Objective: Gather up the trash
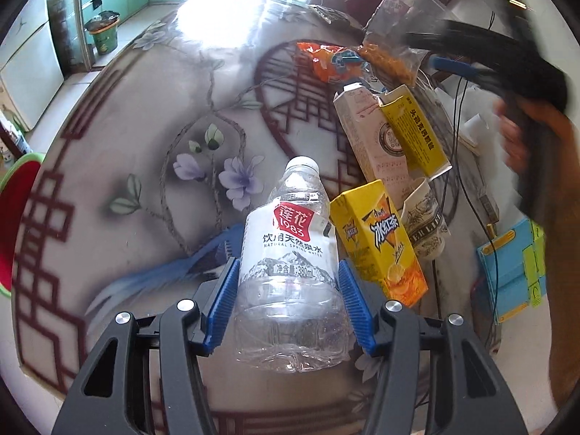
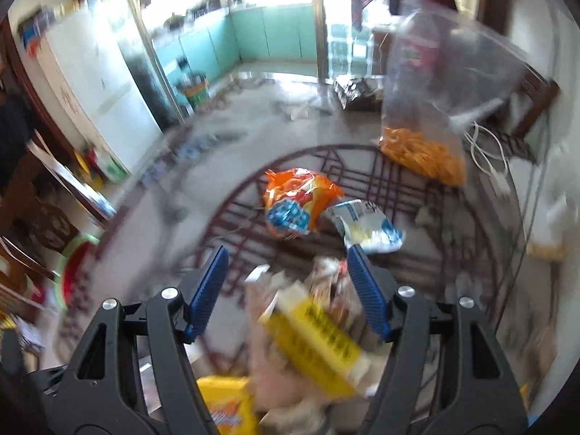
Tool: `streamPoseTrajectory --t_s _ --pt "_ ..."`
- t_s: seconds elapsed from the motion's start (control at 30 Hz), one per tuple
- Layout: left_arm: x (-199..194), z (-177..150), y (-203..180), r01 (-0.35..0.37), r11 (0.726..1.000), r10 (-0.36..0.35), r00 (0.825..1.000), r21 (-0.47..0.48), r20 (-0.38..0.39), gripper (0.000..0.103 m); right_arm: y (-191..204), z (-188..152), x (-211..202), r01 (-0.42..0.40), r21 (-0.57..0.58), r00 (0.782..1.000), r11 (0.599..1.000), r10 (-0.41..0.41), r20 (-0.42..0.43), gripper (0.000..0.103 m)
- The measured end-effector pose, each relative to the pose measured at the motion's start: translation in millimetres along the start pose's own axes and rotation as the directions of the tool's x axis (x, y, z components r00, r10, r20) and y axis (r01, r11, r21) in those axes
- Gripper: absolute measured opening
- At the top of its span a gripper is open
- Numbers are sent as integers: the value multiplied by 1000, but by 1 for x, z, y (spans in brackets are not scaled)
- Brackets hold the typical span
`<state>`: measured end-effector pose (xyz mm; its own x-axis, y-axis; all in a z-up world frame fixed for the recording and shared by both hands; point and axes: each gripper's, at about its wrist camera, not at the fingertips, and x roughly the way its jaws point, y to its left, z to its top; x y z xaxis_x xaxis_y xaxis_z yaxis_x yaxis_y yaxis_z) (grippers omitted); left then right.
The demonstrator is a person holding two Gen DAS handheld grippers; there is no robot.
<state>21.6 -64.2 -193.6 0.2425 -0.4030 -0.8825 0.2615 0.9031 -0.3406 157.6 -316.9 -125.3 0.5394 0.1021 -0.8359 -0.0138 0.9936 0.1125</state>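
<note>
The left claw point(image 1: 288, 301) pinches the bottle point(image 1: 290, 268) (right claw point(image 2: 288, 291) spread over cartons point(image 2: 311, 333)); lift straight, sparing the tea box point(image 1: 377, 239).

A clear, crinkled plastic water bottle point(image 1: 290, 272) with a glossy label sits between ribbed blue plastic pads point(image 1: 223, 308) on matt black gripper arms. Beside it, a yellow printed cardboard drink carton point(image 1: 380, 243). The glossy floral tabletop point(image 1: 152, 137) is possibly glass-covered.
</note>
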Motion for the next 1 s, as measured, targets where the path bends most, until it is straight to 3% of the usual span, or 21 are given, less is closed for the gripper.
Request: streamPoseTrajectory --t_s 0.17,0.27,0.37,0.47,0.53,0.7,0.77,0.83,1.0 --pt "-2 -7 3 9 1000 -9 1000 -25 -3 53 8 31 62 73 -62 994 995 -78 -74 66" --pt "-2 -12 2 8 1000 -7 1000 -27 5 53 7 46 82 31 -17 997 999 -33 -77 70" --pt "-6 -21 0 -25 1000 25 999 -18 25 53 16 55 110 54 -40 991 998 -59 -120 69" --pt "-14 -27 3 -26 999 27 999 -33 42 53 36 56 133 76 -109 978 991 -96 -187 60" --pt "-21 -29 8 -39 998 42 997 -46 59 53 45 60 136 90 -142 976 986 -116 -185 45" --pt "-30 -29 22 -53 994 61 995 -96 83 53 66 63 138 95 -218 968 971 -141 -209 34" --pt "-32 -29 23 -56 993 65 994 -101 88 53 66 63 136 94 -209 969 973 -138 -204 14" --pt "-34 -27 23 -61 993 71 993 -99 96 53 61 63 126 64 -164 977 984 -96 -191 0" --pt "-36 -24 25 -58 994 67 993 -93 101 53 52 57 88 -4 -107 992 994 -10 -123 0"
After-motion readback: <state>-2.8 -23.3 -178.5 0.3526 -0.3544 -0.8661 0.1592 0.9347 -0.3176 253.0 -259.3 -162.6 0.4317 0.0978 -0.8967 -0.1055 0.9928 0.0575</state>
